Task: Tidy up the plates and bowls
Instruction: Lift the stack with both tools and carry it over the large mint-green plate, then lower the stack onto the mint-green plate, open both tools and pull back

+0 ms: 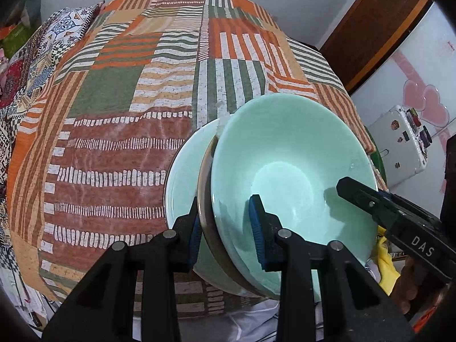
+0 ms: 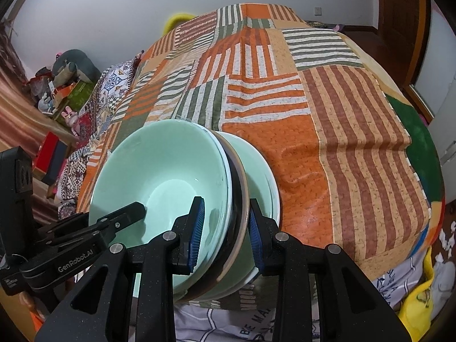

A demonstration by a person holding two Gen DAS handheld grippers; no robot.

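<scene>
While the stacked bowls [image 1: 290, 182] are being pinched at opposite rims by the left gripper [image 1: 228, 235] and right gripper [image 2: 226, 233] above the patchwork cloth [image 1: 119, 108], stacking is judged done and placement pending.

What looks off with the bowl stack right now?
The stack of pale green ceramic bowls is tipped on edge, not flat, pinched at opposite rims by the left tool and right tool. A dark-rimmed brown dish sits sandwiched inside.

Lower bowl [image 1: 182, 176] mostly hidden behind the top bowl [image 1: 287, 171], dark plate [image 2: 238, 199] between them showing rim only, stack's underside concealed, yellow object [image 2: 178, 18] behind the bed [image 2: 313, 114] mostly hidden, stickers on white case [image 1: 399, 148] too small to read.
</scene>
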